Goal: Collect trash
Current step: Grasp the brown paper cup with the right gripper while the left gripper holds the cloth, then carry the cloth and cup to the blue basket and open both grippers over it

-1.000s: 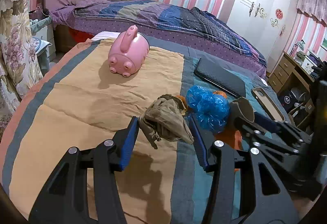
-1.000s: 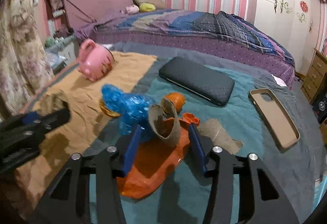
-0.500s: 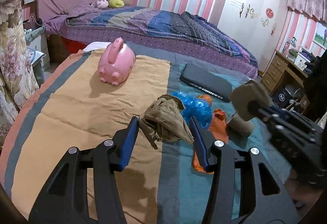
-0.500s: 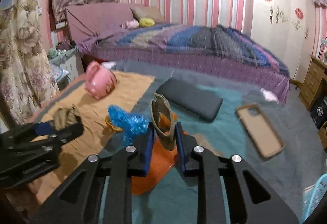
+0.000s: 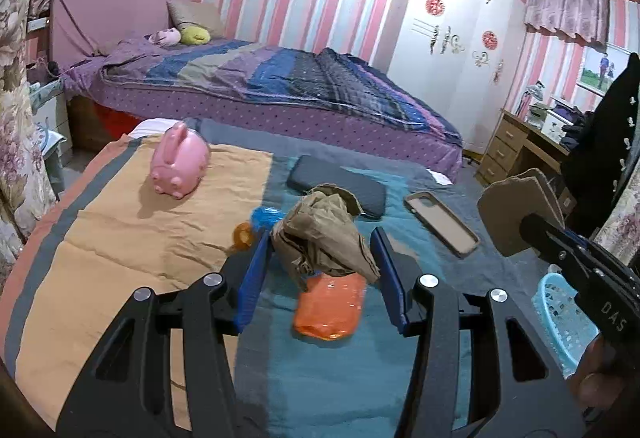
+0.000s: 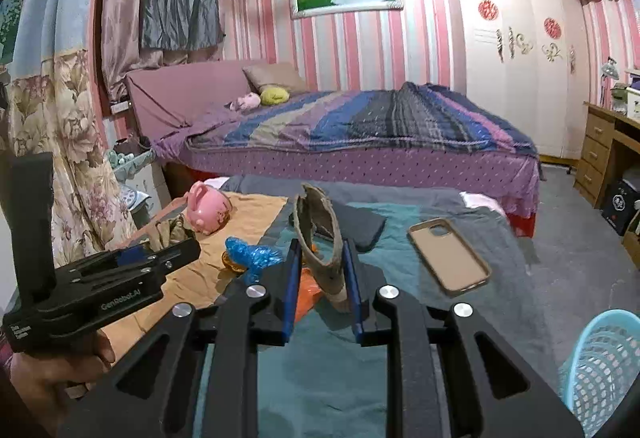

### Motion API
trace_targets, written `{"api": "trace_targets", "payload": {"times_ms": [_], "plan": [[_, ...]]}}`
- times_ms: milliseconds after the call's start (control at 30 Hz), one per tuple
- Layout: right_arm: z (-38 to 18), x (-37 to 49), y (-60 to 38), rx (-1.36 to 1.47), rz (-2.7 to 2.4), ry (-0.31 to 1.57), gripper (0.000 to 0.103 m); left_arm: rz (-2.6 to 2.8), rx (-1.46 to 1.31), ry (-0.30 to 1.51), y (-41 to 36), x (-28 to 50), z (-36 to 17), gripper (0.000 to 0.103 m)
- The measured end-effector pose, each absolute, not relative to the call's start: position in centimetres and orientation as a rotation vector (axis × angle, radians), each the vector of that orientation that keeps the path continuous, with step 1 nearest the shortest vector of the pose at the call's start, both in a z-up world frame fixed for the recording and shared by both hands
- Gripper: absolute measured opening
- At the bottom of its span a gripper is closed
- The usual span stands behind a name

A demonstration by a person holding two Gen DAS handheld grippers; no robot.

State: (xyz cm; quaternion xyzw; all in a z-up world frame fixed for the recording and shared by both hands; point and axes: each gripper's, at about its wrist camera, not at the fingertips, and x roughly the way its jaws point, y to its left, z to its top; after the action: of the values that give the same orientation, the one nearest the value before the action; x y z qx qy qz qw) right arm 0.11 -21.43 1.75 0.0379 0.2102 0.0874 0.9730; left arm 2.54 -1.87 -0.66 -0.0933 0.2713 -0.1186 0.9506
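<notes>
My left gripper (image 5: pixel 320 238) is shut on a crumpled brown paper wad (image 5: pixel 324 234), held above the blanket. In the right wrist view the left gripper (image 6: pixel 172 250) shows at the left with the brown paper wad (image 6: pixel 168 230) in it. My right gripper (image 6: pixel 321 250) is shut on a flattened brown cardboard piece (image 6: pixel 320 234), raised off the bed. The left wrist view has the cardboard piece (image 5: pixel 516 214) at the right edge. On the blanket lie an orange wrapper (image 5: pixel 330 308), a blue plastic scrap (image 5: pixel 266 216) and an orange peel (image 5: pixel 242 236).
A pink piggy bank (image 5: pixel 180 166), a dark flat case (image 5: pixel 340 186) and a phone case (image 5: pixel 442 222) lie on the blanket. A light blue mesh basket (image 6: pixel 604 362) stands low at the right, beside the bed. A second bed (image 6: pixel 360 134) is behind, a wooden desk (image 6: pixel 604 146) at the right.
The right jaws closed on the cardboard piece and lifted it off the orange wrapper. Both grippers rose and drew back from the blanket with their loads; the basket came into view.
</notes>
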Motion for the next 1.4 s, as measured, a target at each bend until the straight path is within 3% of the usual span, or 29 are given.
{"api": "trace_targets", "payload": {"times_ms": [1400], "plan": [[2.1,-7.8,-33.3,0.142,-0.105,0.372,0.021,-0.463,-0.129,0.497,-11.5,-1.1,0.8,0.050]]}}
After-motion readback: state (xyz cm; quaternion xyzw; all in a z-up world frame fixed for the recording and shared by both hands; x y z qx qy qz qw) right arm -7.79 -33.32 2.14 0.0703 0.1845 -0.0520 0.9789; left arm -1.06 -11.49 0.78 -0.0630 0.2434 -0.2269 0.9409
